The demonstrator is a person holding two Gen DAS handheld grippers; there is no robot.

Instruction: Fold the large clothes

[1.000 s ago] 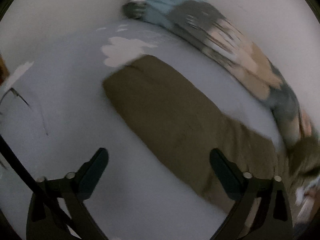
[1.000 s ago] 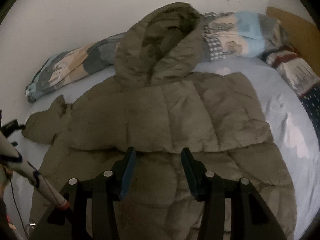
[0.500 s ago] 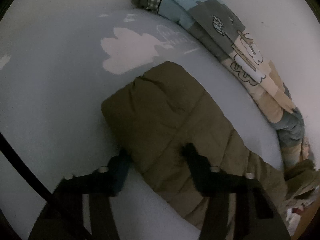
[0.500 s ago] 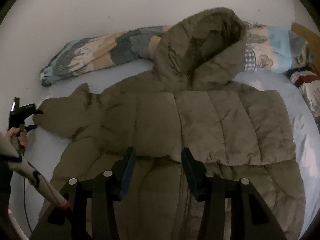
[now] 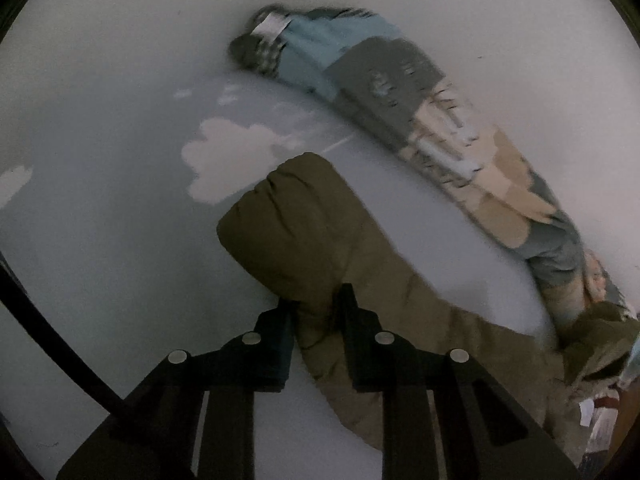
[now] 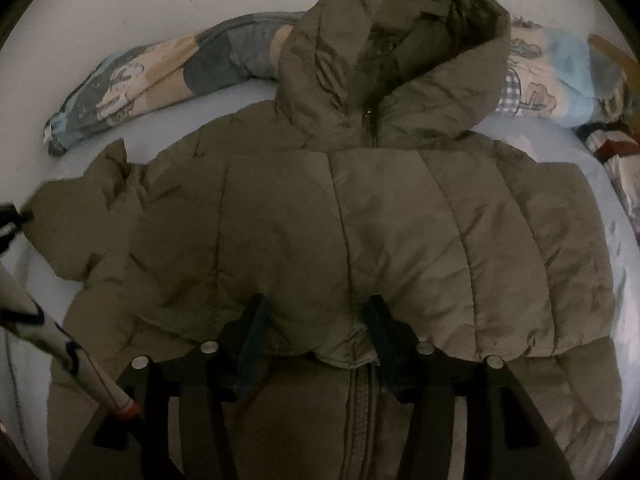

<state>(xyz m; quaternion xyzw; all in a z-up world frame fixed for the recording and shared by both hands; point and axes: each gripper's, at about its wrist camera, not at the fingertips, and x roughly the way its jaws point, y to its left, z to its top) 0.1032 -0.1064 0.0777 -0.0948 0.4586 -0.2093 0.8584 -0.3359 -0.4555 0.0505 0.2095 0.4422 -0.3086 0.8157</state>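
The patterned quilt [image 5: 432, 120] along the bed's far edge is motion-blurred in the left wrist view. The left gripper [image 5: 316, 312] fingertips sink into the jacket sleeve [image 5: 304, 232], hiding their pads. The jacket [image 6: 360, 220] hem is cut off at the right wrist view's bottom edge.

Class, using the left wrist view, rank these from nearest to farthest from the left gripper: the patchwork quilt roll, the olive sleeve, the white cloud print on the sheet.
1. olive sleeve: pinched in the left gripper, centre.
2. white cloud print: on the sheet just beyond the cuff, to its left.
3. patchwork quilt roll: against the wall, upper right.

L hand-held gripper [image 5: 316, 312] now clamping sleeve [image 5: 304, 232], seemingly.
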